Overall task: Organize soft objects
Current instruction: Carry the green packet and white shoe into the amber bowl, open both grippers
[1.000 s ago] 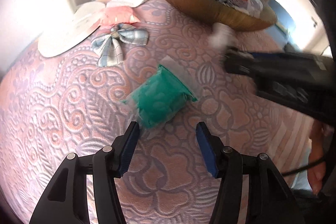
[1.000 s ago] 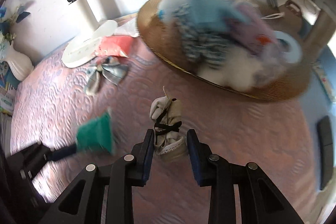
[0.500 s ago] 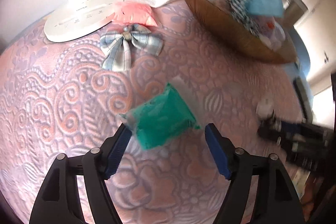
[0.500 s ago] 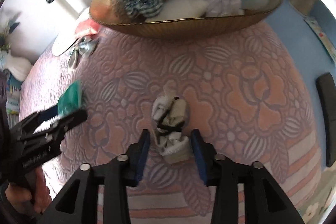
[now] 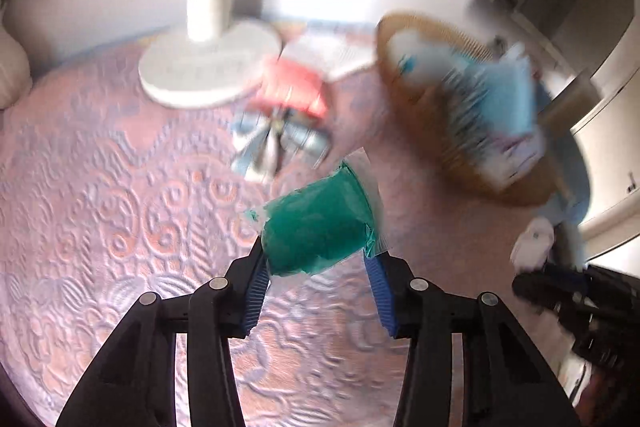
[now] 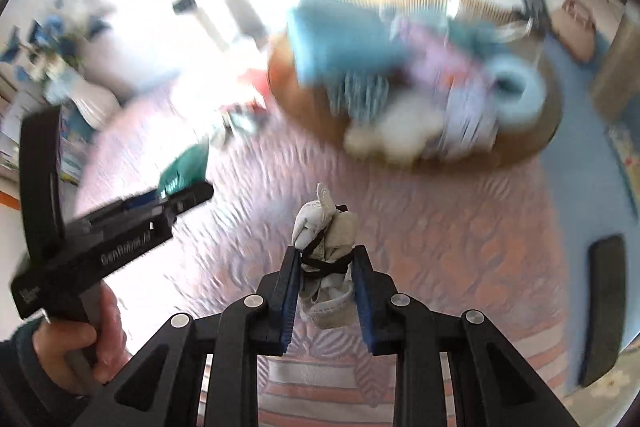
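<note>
**Both hand-held grippers closed on soft items above the patterned bedspread**

A green plastic-wrapped soft pack (image 5: 318, 225) is clamped between the blue pads of the left hand-held gripper (image 5: 318, 269), with its clear sealed edge projecting to the far right. In the right wrist view the same pack (image 6: 185, 167) is seen at the tip of the left hand-held gripper (image 6: 176, 193), which is gripped by a bare hand (image 6: 76, 343) at the near left. A bundle of pale socks tied with a black band (image 6: 326, 255) is squeezed between the pads of the right hand-held gripper (image 6: 326, 287), its upper end standing out beyond the fingertips.

Much of both views is smeared by motion blur. A wicker basket (image 6: 532, 147) heaped with soft things is seen at the far right; a light blue cloth (image 6: 340, 43), a striped fabric (image 6: 360, 95), a white plush shape (image 6: 400, 135) and a blue ring (image 6: 516, 91) can be made out in it, but the rest cannot be identified. A plaid bow (image 5: 276, 143) and a red packet (image 5: 294, 93) lie blurred beyond the green pack, near the round white base of a standing fan (image 5: 208, 67), whose pole is cut off at the top.

Everything rests on a pink and lilac embossed bedspread (image 5: 120, 207). A pale wall is seen behind, and a blue floor mat (image 6: 584, 163) to the right.
</note>
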Demonstrator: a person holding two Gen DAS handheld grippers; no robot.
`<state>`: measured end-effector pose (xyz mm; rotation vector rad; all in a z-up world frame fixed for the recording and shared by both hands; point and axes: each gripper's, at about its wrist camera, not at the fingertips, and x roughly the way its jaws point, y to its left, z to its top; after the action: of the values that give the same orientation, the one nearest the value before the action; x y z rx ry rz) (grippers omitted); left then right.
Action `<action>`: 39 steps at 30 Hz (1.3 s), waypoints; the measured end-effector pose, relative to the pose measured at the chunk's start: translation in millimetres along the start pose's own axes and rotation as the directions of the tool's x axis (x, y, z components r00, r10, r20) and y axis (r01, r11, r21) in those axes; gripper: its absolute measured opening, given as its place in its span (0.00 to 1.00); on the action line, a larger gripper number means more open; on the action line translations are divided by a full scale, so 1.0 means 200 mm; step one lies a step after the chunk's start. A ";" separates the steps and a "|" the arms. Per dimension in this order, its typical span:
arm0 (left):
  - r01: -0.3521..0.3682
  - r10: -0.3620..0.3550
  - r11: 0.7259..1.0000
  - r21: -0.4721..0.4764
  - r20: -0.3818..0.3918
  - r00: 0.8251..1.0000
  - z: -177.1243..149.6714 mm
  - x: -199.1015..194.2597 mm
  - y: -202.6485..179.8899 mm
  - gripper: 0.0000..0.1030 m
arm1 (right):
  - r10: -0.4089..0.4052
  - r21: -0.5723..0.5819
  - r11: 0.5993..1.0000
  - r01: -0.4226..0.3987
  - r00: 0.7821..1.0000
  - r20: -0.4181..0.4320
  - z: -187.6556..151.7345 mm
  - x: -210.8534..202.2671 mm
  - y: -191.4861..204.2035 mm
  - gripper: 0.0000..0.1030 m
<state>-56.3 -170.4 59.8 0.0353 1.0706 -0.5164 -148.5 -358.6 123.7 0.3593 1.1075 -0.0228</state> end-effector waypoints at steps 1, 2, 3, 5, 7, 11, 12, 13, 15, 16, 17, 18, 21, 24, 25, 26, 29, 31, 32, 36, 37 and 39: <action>0.014 -0.014 1.000 0.002 0.021 1.000 0.02 -0.05 -0.02 0.41 | 0.005 0.000 1.000 -0.005 0.999 0.032 0.01 -0.07 -0.02 0.24; 0.029 -0.030 0.999 0.014 0.057 0.998 0.06 -0.12 -0.06 0.41 | 0.008 0.004 1.000 -0.008 0.998 0.067 0.04 -0.14 -0.05 0.24; 0.036 -0.038 0.999 0.029 0.083 0.996 0.09 -0.17 -0.10 0.42 | 0.014 0.010 1.000 -0.015 0.995 0.098 0.09 -0.21 -0.10 0.24; 0.053 -0.061 0.997 0.064 0.137 0.989 0.16 -0.25 -0.20 0.42 | 0.008 0.019 1.000 -0.011 0.986 0.166 0.18 -0.35 -0.17 0.24; 0.106 -0.122 0.990 0.092 0.190 0.974 0.26 -0.33 -0.29 0.42 | -0.020 0.035 0.999 0.013 0.978 0.208 0.28 -0.45 -0.26 0.24; 0.127 -0.169 0.978 0.165 0.275 0.947 0.46 -0.46 -0.49 0.42 | -0.024 0.093 0.996 -0.004 0.955 0.295 0.48 -0.57 -0.44 0.24; 0.133 -0.180 0.975 0.176 0.289 0.940 0.50 -0.48 -0.54 0.42 | -0.032 0.099 0.995 0.002 0.950 0.312 0.53 -0.59 -0.45 0.24; 0.133 -0.184 0.974 0.183 0.301 0.936 0.54 -0.49 -0.58 0.42 | -0.047 0.104 0.994 0.014 0.945 0.324 0.57 -0.63 -0.45 0.24; 0.137 -0.195 0.971 0.197 0.317 0.928 0.61 -0.48 -0.66 0.42 | -0.058 0.109 0.994 0.021 0.936 0.348 0.66 -0.68 -0.46 0.24; 0.137 -0.198 0.970 0.202 0.322 0.926 0.63 -0.47 -0.69 0.42 | -0.058 0.111 0.994 0.020 0.933 0.356 0.68 -0.69 -0.47 0.24; 0.133 -0.200 0.968 0.212 0.332 0.922 0.65 -0.47 -0.73 0.42 | -0.065 0.118 0.993 0.024 0.930 0.361 0.71 -0.69 -0.48 0.24; 0.130 -0.200 0.967 0.220 0.335 0.921 0.67 -0.47 -0.75 0.42 | -0.071 0.122 0.992 0.028 0.929 0.362 0.74 -0.70 -0.49 0.24; 0.118 -0.200 0.963 0.243 0.343 0.918 0.72 -0.45 -0.81 0.43 | -0.079 0.129 0.991 0.034 0.928 0.363 0.80 -0.68 -0.51 0.24; 0.100 -0.194 0.957 0.273 0.343 0.919 0.76 -0.42 -0.87 0.45 | -0.084 0.126 0.991 0.042 0.934 0.348 0.87 -0.63 -0.53 0.25; 0.096 -0.194 0.954 0.283 0.340 0.920 0.77 -0.40 -0.89 0.52 | -0.080 0.119 0.992 0.042 0.937 0.339 0.88 -0.60 -0.53 0.28; 0.090 -0.192 0.950 0.298 0.333 0.923 0.78 -0.39 -0.91 0.67 | -0.080 0.108 0.993 0.047 0.944 0.320 0.90 -0.56 -0.53 0.31; 0.020 -0.123 0.956 0.293 0.339 0.933 0.80 -0.35 -0.92 0.85 | -0.144 0.106 0.987 0.119 0.954 0.264 0.94 -0.46 -0.56 0.67; 0.049 -0.141 0.956 0.288 0.308 0.941 0.79 -0.33 -0.87 0.85 | -0.153 0.103 0.986 0.130 0.955 0.254 0.94 -0.45 -0.59 0.67; 0.062 -0.141 0.962 0.267 0.287 0.948 0.77 -0.32 -0.82 0.85 | -0.141 0.105 0.987 0.117 0.957 0.252 0.93 -0.45 -0.61 0.67; 0.080 -0.112 0.986 0.146 0.228 0.967 0.65 -0.30 -0.55 0.85 | -0.124 0.139 0.986 0.095 0.967 0.221 0.87 -0.45 -0.71 0.69; 0.078 -0.097 0.992 0.100 0.201 0.975 0.60 -0.30 -0.45 0.85 | -0.120 0.154 0.984 0.089 0.970 0.209 0.85 -0.44 -0.73 0.72; 0.051 -0.053 0.999 0.014 0.161 0.985 0.50 -0.30 -0.27 0.85 | -0.098 0.184 0.981 0.066 0.980 0.173 0.79 -0.40 -0.77 0.76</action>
<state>-18.8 -222.1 170.9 -0.0259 0.9119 -0.5623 -77.2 -563.0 213.8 0.4619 0.9415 -0.2251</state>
